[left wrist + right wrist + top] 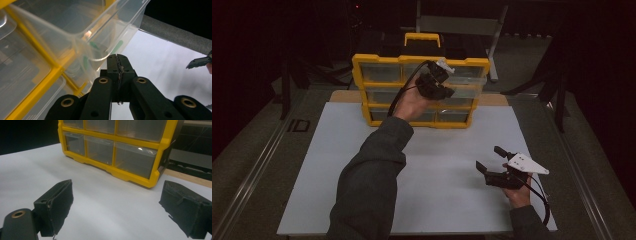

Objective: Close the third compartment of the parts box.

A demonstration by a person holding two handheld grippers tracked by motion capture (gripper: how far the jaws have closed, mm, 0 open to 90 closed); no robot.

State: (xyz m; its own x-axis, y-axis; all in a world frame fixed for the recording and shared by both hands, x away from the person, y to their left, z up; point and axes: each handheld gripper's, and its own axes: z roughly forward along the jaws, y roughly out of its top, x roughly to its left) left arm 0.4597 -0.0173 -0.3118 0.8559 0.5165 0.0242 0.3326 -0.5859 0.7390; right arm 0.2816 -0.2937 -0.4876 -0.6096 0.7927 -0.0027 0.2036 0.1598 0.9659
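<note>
Jaws of the left gripper [117, 63] pressed together, nothing visibly pinched between the tips; they sit just under the rounded front lip of a clear plastic drawer [100, 37] that juts out of the yellow organiser [419, 90]. Whether the tips touch the lip or only come near it, cannot tell. Jaws of the right gripper [117, 207] stand wide apart with nothing between them, low over the white worktop [437, 165], well apart from the organiser and pointed toward its lower front. Step in hand, as I read it: working the middle-row right drawer, which is part-way out of its slot; pulling or pushing is not clear from this moment. Next move likely calls for hooking or nudging that front lip along the drawer's own slide line, kept straight so it doesn't jam, with the right gripper free to steady the frame if the cabinet shifts. Organiser stands upright at the far side of the worktop, yellow frame, yellow carry handle [422, 38] on top, rows of see-through drawers. The open drawer is transparent, thin-walled, with a curved finger lip; something green [117, 46] shows through its wall, too blurred to name. Smooth plastic, probably slippery for closed tips.
</note>
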